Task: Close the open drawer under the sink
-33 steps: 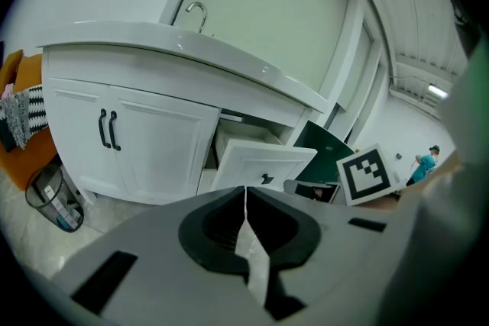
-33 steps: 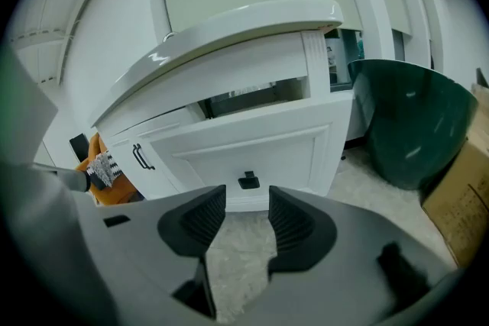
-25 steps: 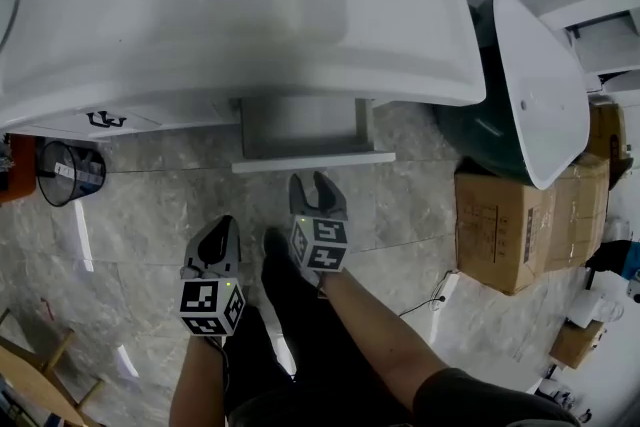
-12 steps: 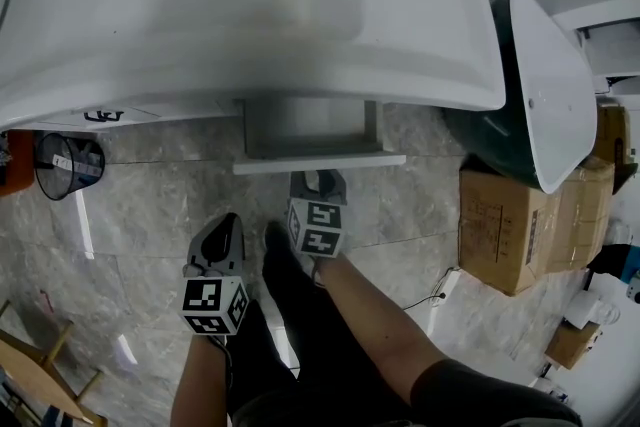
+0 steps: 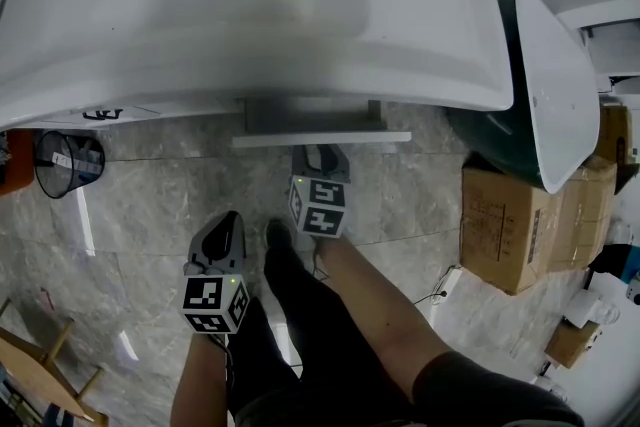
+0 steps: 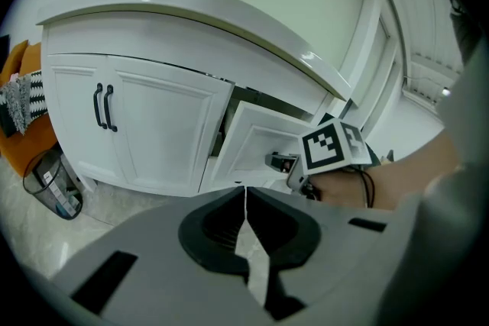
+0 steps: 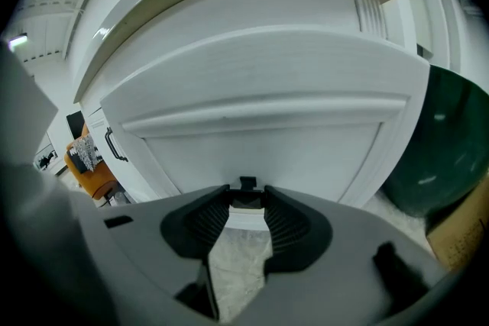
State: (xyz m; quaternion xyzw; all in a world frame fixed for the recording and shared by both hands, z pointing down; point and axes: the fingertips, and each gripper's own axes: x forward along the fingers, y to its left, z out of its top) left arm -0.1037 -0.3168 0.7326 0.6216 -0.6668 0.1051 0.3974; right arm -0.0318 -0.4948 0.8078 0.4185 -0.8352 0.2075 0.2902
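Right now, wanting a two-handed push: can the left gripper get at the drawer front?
Probably yes: bare floor separates the left gripper from the drawer front, its left part free beside the right gripper.

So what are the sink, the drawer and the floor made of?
Sink: probably glazed ceramic, glossy white with soft highlights.
Drawer: likely painted wood or board, smooth satin white, framed panel.
Floor: seemingly stone or stone-look tile, grey veining, straight joints.

White ceramic sink basin overhangs the white drawer, hiding all but its front part. Orange object and wooden frame are cut off by the left edge.
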